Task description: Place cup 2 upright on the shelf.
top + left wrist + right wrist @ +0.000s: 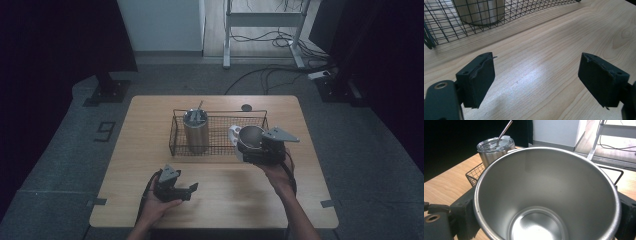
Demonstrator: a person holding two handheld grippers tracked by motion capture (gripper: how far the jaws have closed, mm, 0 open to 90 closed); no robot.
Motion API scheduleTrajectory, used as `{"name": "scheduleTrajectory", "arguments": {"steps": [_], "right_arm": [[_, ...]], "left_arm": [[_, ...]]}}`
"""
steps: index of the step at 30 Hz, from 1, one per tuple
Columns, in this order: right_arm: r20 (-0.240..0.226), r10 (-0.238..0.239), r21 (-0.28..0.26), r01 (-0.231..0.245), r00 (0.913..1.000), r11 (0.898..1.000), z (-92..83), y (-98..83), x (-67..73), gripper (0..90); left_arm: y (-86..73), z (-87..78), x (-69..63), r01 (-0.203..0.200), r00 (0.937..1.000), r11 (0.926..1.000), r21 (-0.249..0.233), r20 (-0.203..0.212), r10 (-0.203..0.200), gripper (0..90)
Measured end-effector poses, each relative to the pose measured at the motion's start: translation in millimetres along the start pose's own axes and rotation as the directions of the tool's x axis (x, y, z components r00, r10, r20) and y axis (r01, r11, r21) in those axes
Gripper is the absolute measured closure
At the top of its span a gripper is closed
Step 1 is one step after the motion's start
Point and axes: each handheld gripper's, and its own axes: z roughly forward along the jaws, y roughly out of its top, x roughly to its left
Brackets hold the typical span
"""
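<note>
Item 1, right gripper (252,150): right of centre in the high view, at the near right corner of the basket. Jaws clamped on the outside of an open steel cup (250,137), one jaw at each side of its rim. In the right gripper view the cup (549,195) takes up most of the frame, mouth toward the camera, inside bare and shiny. A white part shows at the cup's left side in the high view; what it is cannot be told.

Item 2, left gripper (187,192): lower centre-left of the high view, held low over the bare table (225,200), pointing toward the frame's right. In the left gripper view its jaws stand well apart with nothing between them, only wood grain below.

Item 3, basket (220,145): black wire, rectangular, centre of the high view, on the table.

Item 4, tumbler (195,131): steel, lidded, upright in the basket's left part, with a metal straw (504,132) rising aslant from the lid. Upper left in the right gripper view, behind the cup.

Item 5, small dark round disc (246,107): on the table just beyond the basket's far edge.
</note>
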Motion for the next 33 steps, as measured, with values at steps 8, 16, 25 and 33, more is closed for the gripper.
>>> {"name": "scheduleTrajectory", "arguments": {"steps": [8, 16, 25, 33], "right_arm": [[0.006, -0.012, 0.009, 0.012, 0.9999, 1.0, 4.2, 6.7, -2.7, 6.6], [0.006, -0.014, 0.018, 0.014, 0.9999, 1.0, 11.4, 12.5, -2.1, 6.7], [0.013, -0.018, 0.036, 0.018, 0.9997, 0.999, 22.7, 17.7, -2.5, 6.7], [0.019, -0.013, 0.039, 0.013, 0.9997, 0.999, 28.4, 17.9, -5.9, 6.7]], "left_arm": [[-0.7, 1.2, -1.3, -0.001, 1.0, 1.0, 0.006, 0.006, 0.001, 14.5], [0.0, -0.9, -0.7, 0.0, 1.0, 1.0, 0.001, 0.009, 0.0, 14.5], [0.9, -3.5, 0.2, 0.003, 0.9999, 1.0, -0.009, 0.01, -0.003, 14.6], [1.1, -3.5, 0.2, 0.007, 0.9999, 1.0, -0.006, 0.013, -0.007, 14.7]]}}
